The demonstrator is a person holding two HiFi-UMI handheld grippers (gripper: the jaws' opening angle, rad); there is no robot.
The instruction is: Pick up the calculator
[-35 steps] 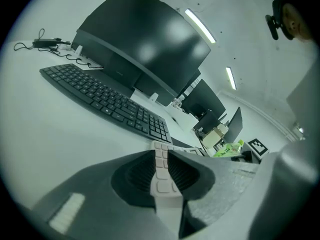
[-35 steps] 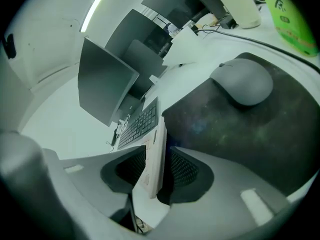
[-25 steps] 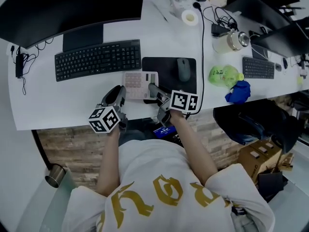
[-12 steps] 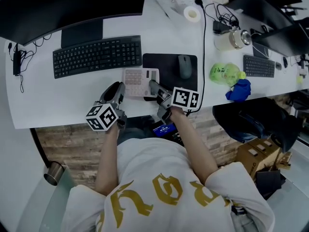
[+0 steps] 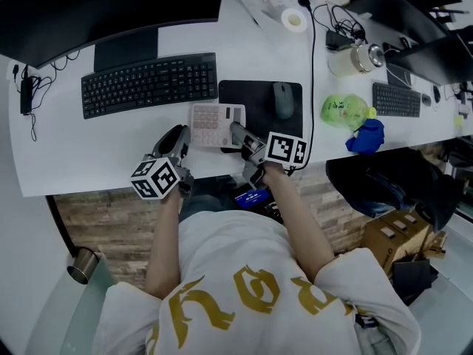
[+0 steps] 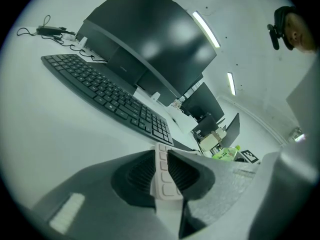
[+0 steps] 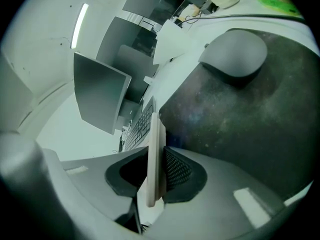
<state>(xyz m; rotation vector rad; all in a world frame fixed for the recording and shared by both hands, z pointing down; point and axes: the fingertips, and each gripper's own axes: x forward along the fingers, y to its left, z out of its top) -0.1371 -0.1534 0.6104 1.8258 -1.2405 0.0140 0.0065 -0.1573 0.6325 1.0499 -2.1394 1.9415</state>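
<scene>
The pale calculator [image 5: 216, 116] lies between the black keyboard [image 5: 148, 85] and the black mouse pad [image 5: 255, 117], near the white desk's front edge. My left gripper [image 5: 179, 135] is shut on its near left corner. In the left gripper view the keyed face [image 6: 164, 170] stands edge-on between the dark pads. My right gripper [image 5: 236, 129] is shut on the calculator's right edge. In the right gripper view that thin edge [image 7: 155, 149] is pinched between the jaws, over the mouse pad [image 7: 235, 129].
A grey mouse [image 5: 284, 100] sits on the pad, a large monitor [image 5: 111, 6] behind the keyboard. To the right are a green bottle [image 5: 344, 112], a blue object [image 5: 366, 137], cables and a second keyboard [image 5: 397, 102]. A tape roll [image 5: 293, 21] lies at the back.
Hardly anything: the head view shifts slightly, and both grippers stay closed on the calculator in the same spot on the desk.
</scene>
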